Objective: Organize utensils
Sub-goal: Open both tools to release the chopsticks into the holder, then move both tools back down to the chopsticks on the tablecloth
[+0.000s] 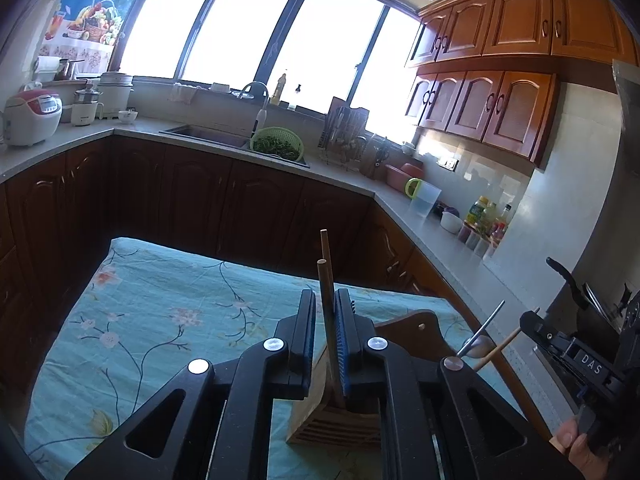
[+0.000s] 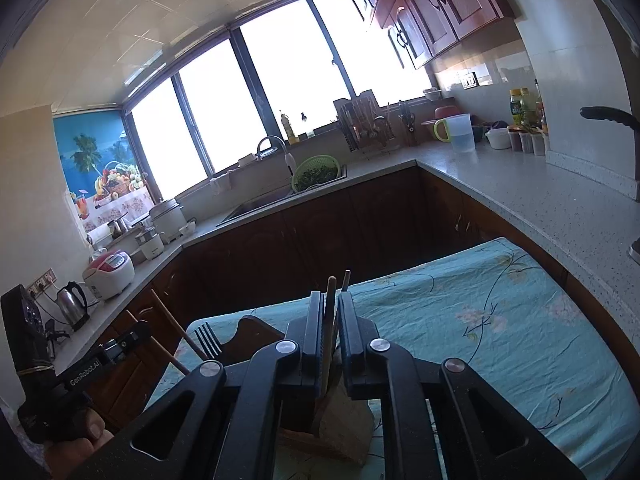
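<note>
In the left wrist view two wooden chopsticks (image 1: 325,264) stand between the fingers of my left gripper (image 1: 325,294). They lean on the blue pad (image 1: 341,328) with a gap on the other side, so the gripper is open. Their lower ends sit in a wooden utensil holder (image 1: 316,420) on the table. In the right wrist view my right gripper (image 2: 331,296) also stands open around chopsticks (image 2: 331,284) that reach down into the holder (image 2: 344,424), with a slim gap beside them. A metal fork (image 2: 208,340) stands tines up by the holder's back plate (image 2: 256,332).
A teal floral cloth (image 1: 160,320) covers the table. Grey counters (image 2: 520,200) wrap around behind, with a sink, a green colander (image 1: 277,143), a rice cooker (image 1: 32,118) and bottles. A hand (image 1: 576,440) holds the other gripper at the right edge.
</note>
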